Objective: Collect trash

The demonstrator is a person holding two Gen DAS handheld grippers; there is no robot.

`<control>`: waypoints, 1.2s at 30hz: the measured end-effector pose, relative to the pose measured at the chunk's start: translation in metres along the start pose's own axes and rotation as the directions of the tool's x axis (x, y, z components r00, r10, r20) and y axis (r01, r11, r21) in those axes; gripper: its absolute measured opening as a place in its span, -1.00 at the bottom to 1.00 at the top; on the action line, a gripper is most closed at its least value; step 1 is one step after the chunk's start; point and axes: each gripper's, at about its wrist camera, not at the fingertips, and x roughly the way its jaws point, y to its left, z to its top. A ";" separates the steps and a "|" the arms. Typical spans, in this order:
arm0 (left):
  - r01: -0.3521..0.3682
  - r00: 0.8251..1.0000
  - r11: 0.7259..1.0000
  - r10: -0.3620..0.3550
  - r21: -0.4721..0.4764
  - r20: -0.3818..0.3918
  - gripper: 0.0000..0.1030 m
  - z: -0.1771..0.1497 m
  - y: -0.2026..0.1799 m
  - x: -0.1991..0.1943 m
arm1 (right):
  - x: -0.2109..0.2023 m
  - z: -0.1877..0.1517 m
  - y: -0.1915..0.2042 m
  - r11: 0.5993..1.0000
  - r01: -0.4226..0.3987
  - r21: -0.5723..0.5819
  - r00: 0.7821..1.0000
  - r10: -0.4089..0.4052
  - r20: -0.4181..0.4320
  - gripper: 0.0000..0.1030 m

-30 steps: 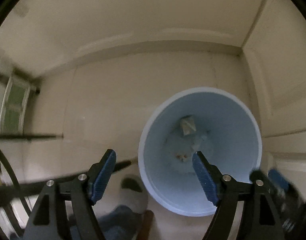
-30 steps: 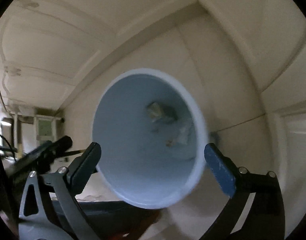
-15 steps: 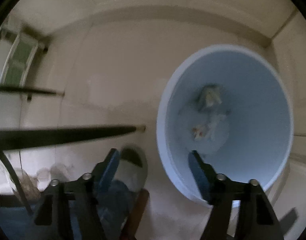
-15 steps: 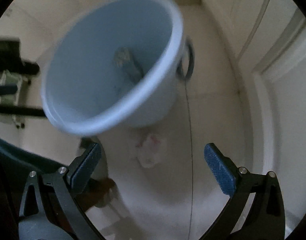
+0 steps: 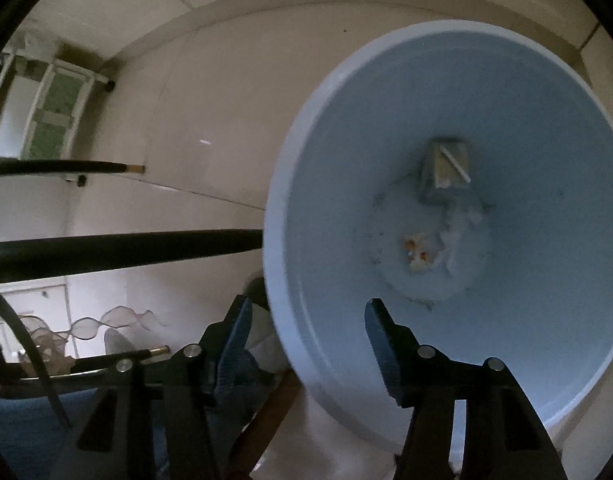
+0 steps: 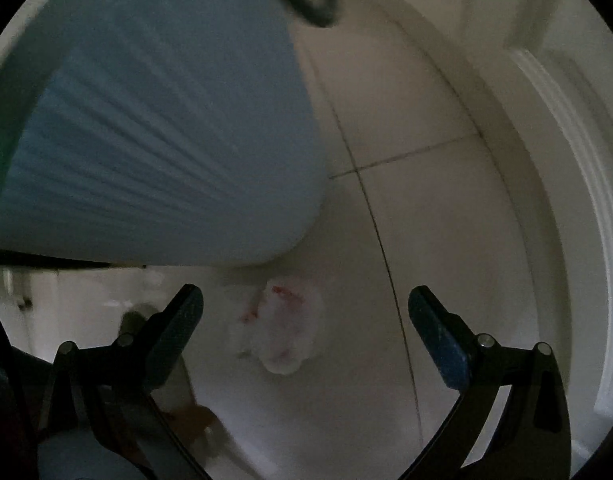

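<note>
Two grippers point down: the left gripper [image 5: 306, 344], jaws just narrowing, straddles the blue bin's [image 5: 506, 80] rim; the right gripper [image 6: 306, 320] gapes wide over crumpled tissue [image 6: 282, 332] on the floor [image 6: 446, 240].

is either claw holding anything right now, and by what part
Left claw straddles the bin rim, grip unclear. Right claw is open over the wrapper, holding nothing.

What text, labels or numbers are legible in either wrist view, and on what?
None legible.
Small carton in the blue bin: no print can be made out, too blurred.
Scrap with red spots on the bin floor: marks only, no letters.
Crumpled white wrapper on the floor tiles: red marks, blurred, unreadable.
Bin's ribbed outer wall: no label visible.
</note>
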 end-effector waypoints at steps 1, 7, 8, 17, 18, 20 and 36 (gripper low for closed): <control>-0.007 1.000 1.000 0.007 -0.009 -0.001 0.06 0.001 -0.005 0.002 | -0.003 -0.004 -0.001 1.000 0.005 0.001 1.000 -0.006 0.008 0.99; -0.030 0.999 0.998 0.028 -0.058 -0.025 0.03 -0.003 -0.015 0.031 | 0.023 -0.026 0.006 0.996 0.014 -0.085 0.998 -0.019 -0.066 0.99; -0.031 0.999 0.998 0.030 -0.056 -0.027 0.02 -0.005 -0.012 0.030 | 0.031 -0.027 0.008 0.995 0.017 -0.100 0.997 -0.024 -0.074 0.99; -0.012 0.998 0.997 0.008 -0.073 -0.060 -0.22 -0.012 -0.013 0.055 | 0.098 -0.037 0.026 0.987 -0.028 -0.160 0.987 0.003 -0.158 0.99; -0.001 0.998 0.997 -0.003 -0.071 -0.063 -0.30 -0.012 -0.012 0.057 | 0.102 -0.037 0.027 0.986 -0.023 -0.166 0.987 -0.004 -0.159 0.99; 0.009 0.997 0.998 -0.013 -0.060 -0.077 -0.33 -0.013 -0.014 0.061 | 0.115 -0.036 0.027 0.984 -0.023 -0.175 0.985 -0.007 -0.174 0.97; 0.022 0.993 0.996 -0.033 -0.089 -0.117 -0.45 -0.012 0.002 0.058 | 0.121 -0.042 0.050 0.961 -0.049 -0.271 0.970 -0.020 -0.244 0.02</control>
